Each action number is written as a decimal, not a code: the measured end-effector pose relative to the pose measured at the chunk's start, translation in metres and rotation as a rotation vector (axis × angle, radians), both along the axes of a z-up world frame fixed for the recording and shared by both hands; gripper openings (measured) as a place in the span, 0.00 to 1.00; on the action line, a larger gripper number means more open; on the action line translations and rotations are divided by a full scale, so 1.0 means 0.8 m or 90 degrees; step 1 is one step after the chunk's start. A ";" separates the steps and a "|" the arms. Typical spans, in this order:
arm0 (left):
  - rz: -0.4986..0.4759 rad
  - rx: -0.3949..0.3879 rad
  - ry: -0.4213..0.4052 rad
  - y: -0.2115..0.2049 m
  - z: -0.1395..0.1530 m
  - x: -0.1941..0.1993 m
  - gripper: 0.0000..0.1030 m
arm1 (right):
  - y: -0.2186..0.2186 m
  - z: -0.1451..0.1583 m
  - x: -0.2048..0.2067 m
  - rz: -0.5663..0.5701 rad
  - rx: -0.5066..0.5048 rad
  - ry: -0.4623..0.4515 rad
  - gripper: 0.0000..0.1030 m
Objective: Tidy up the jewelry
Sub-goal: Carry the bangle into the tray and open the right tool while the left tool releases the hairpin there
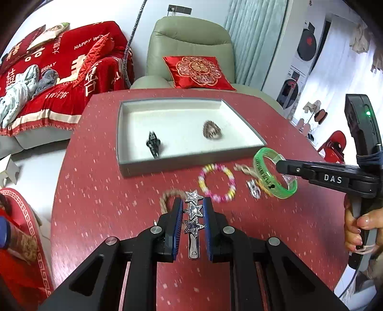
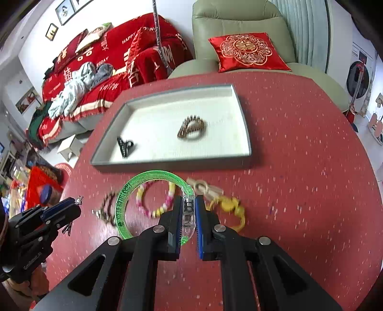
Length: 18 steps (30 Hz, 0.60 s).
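Star clip (image 1: 193, 215) sits pinched between the left gripper (image 1: 191, 203) jaws, nearly closed. Right gripper (image 2: 189, 203) jaws clamp the green bangle (image 2: 124, 198). Beyond both waits the tray (image 1: 191, 161). Best to clear its near wall, lower gently, then release.

A home living room is shown. Beyond the far edge of a red speckled table (image 1: 95, 203), a pale green leather armchair (image 1: 191, 40) is seen with a red embroidered cushion (image 1: 198, 71) on its seat. A sofa is draped in a red wedding throw (image 2: 115, 62), framed pictures (image 2: 64, 10) are hung on the white wall, and pale curtains (image 1: 253, 36) are drawn.
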<state>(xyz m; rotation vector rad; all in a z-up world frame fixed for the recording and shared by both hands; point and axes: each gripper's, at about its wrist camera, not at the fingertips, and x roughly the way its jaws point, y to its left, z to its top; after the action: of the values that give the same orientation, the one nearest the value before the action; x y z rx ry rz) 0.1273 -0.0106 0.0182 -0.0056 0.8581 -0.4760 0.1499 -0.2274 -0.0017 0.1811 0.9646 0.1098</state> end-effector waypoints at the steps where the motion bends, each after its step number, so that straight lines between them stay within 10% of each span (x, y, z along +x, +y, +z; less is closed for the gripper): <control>1: 0.002 -0.002 -0.002 0.000 0.003 0.007 0.34 | -0.002 0.003 0.007 -0.002 0.004 -0.002 0.11; 18: 0.048 0.022 -0.019 -0.041 0.027 0.146 0.34 | -0.033 0.007 0.159 -0.056 0.043 0.013 0.11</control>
<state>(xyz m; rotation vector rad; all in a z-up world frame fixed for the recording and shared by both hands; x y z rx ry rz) 0.2443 -0.0435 0.0401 0.0007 0.8340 -0.3898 0.2768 -0.2534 0.0040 0.2871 0.9725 0.0594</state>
